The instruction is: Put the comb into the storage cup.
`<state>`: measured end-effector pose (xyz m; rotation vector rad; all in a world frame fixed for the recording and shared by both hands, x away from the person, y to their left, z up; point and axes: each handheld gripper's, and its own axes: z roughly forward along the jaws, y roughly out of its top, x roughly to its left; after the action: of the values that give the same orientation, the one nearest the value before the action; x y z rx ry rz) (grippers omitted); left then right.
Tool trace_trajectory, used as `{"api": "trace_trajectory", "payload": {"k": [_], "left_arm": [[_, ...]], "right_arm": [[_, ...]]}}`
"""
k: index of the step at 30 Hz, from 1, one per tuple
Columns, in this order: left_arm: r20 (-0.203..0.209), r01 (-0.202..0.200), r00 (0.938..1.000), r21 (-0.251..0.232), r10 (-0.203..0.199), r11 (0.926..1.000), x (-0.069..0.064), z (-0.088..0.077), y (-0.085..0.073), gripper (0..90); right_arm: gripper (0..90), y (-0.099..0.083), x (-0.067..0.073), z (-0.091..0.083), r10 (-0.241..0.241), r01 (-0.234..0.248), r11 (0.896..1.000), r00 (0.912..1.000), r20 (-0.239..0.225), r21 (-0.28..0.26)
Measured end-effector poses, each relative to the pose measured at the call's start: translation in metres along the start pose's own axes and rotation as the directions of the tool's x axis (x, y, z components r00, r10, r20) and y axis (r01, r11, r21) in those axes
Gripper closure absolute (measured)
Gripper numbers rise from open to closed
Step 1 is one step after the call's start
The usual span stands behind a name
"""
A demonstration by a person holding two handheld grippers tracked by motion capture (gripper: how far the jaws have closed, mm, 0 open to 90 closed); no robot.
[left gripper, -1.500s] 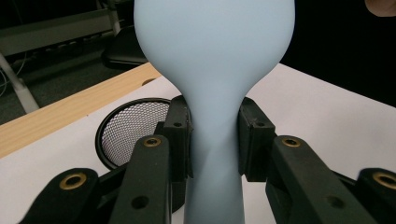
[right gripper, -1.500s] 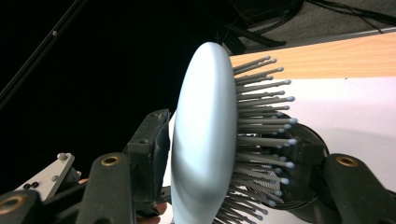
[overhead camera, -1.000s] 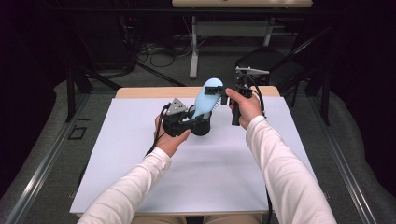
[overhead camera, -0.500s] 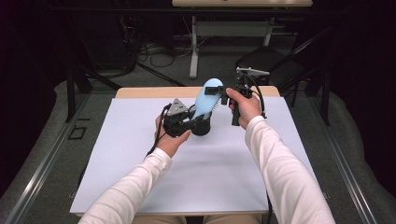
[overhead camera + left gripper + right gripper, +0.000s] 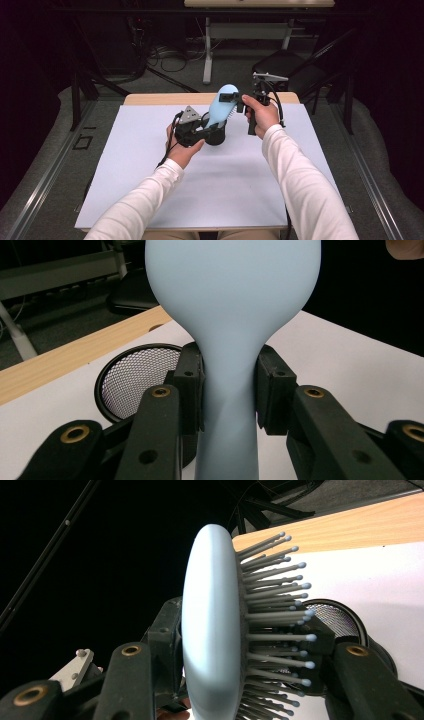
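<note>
You are holding the light blue hairbrush [image 5: 221,105] in the air above the black mesh cup [image 5: 215,136], with both grippers on it at once. Your left gripper [image 5: 202,131] is clamping the brush's narrow handle between its jaws, which are standing partly apart around it. Your right gripper [image 5: 239,104] is gripping the brush head, one jaw on the smooth back and the other pressing into the bristles; those jaws have just been closing on it. This looks like a handover between the hands, or a steadying before the brush goes into the cup. Next, one gripper needs to let go while the other is bearing the weight. The cup is sitting near the far edge of the white surface [image 5: 150,200], with plenty of bare room toward you.
</note>
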<state>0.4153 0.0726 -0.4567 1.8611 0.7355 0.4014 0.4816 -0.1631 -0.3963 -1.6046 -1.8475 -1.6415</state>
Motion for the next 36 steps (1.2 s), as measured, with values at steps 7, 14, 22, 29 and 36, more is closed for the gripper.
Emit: {"api": "trace_trajectory", "payload": {"k": [7,14,22,29,36], "left_arm": [[-0.003,0.002,1.0,0.0,-0.002,1.0,0.0003,-0.0003,0.0001,67.9],[0.0,0.003,1.0,-0.001,-0.003,1.0,0.0005,0.0004,-0.0005,67.8],[-0.007,0.011,0.9999,-0.007,-0.011,0.9999,0.0006,0.0001,-0.0007,66.9],[0.002,0.018,0.9998,-0.002,-0.018,0.9998,0.0013,0.0005,-0.0012,65.5],[0.008,0.021,0.9998,0.005,-0.021,0.9998,0.0011,0.0033,-0.003,60.9]], "right_arm": [[48.9,0.0,0.0003,0.0001,0.004,-0.004,1.0,1.0,-0.003,-0.001],[48.9,0.0002,0.0,0.0001,0.005,-0.005,1.0,1.0,-0.002,0.002],[49.0,0.0,0.0003,0.0005,0.006,-0.006,1.0,1.0,-0.004,0.002],[49.1,-0.0001,0.0005,0.0006,0.008,-0.008,1.0,0.9999,-0.008,0.002],[49.2,0.0002,0.0008,0.0,0.011,-0.011,1.0,0.9999,-0.01,-0.001]]}}
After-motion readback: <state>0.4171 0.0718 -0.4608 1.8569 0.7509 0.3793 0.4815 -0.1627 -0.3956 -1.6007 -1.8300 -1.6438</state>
